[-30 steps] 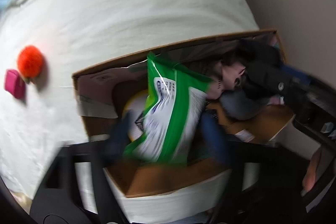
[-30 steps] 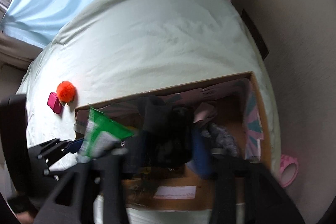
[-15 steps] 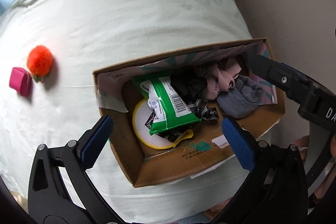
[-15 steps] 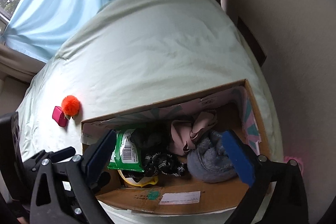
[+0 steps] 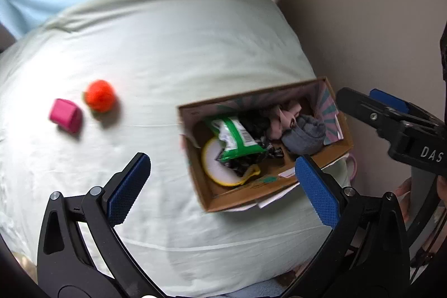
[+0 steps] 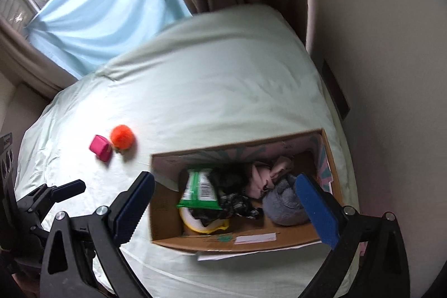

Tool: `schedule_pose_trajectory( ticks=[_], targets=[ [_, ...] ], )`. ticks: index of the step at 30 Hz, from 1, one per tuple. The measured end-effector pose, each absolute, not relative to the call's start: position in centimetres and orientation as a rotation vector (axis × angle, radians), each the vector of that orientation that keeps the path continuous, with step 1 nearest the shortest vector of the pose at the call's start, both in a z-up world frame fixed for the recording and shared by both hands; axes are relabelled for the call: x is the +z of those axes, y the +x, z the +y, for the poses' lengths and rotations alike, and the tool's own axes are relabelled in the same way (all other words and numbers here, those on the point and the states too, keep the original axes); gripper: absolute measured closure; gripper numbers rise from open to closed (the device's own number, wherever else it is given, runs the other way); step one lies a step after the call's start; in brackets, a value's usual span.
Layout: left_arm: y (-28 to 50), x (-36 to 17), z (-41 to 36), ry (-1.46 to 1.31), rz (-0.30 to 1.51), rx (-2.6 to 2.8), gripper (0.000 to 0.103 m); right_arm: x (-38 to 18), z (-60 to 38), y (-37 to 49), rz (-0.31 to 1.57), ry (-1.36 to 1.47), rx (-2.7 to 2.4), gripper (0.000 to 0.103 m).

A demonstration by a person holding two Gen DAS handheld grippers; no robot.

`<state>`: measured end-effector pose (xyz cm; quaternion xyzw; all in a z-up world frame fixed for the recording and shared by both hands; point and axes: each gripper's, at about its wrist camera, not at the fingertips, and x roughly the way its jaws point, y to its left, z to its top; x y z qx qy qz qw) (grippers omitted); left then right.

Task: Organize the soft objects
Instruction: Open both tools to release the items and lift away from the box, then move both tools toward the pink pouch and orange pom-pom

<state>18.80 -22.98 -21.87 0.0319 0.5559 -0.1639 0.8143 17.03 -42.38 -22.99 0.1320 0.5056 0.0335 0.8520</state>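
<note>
An open cardboard box (image 5: 212, 197) (image 6: 164, 214) sits on the pale green bed near the wall. Inside lie a green wipes pack (image 5: 234, 136) (image 6: 199, 192), a black patterned cloth (image 6: 237, 204), a pink cloth (image 5: 282, 119) (image 6: 262, 175), a grey fuzzy item (image 5: 306, 134) (image 6: 282, 205) and a yellow-rimmed round pad (image 5: 218, 166). An orange pom-pom (image 5: 100, 96) (image 6: 121, 136) and a pink pouch (image 5: 66, 115) (image 6: 100, 150) lie on the bed to the left. My left gripper (image 5: 223, 192) is open and empty, above the bed beside the box. My right gripper (image 6: 223, 214) is open and empty above the box.
The bed sheet (image 5: 167, 46) (image 6: 223, 74) spreads wide behind the box. A beige wall (image 5: 363, 18) runs along the right. Blue and brown curtains (image 6: 111, 4) hang at the far end. A pink roll (image 5: 352, 164) shows beside the box's near corner.
Both grippers let go of their loads, the wipes pack and the dark cloth, into the box, opened, and pulled up and back. The left view has swung left toward the pom-pom.
</note>
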Motion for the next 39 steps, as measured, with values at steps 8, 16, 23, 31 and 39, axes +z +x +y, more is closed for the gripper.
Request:
schedule_pose_trajectory(
  ticks=[8,16,23,31,39],
  targets=[
    [14.7,-14.9,-14.2,-0.016,1.033,-0.245,0.000,-15.2,-36.4,14.0,0.930,0.187,0.129,0.003],
    [10.6,-10.4,-5.2,-0.038,0.908,-0.153,0.000,-10.3,-29.8,10.1,0.826,0.153,0.154,0.003],
    [8.5,-8.1,1.7,-0.064,0.845,-0.128,0.000,-8.6,-24.9,7.4,0.785,0.084,0.111,0.003],
    [9.7,-8.6,7.3,-0.079,0.851,-0.146,0.000,-8.6,-20.0,7.9,0.786,0.100,0.114,0.002],
    [14.8,-12.1,12.4,-0.100,0.927,-0.165,0.000,-10.9,-14.6,12.1,0.807,0.113,0.097,0.003]
  ],
)
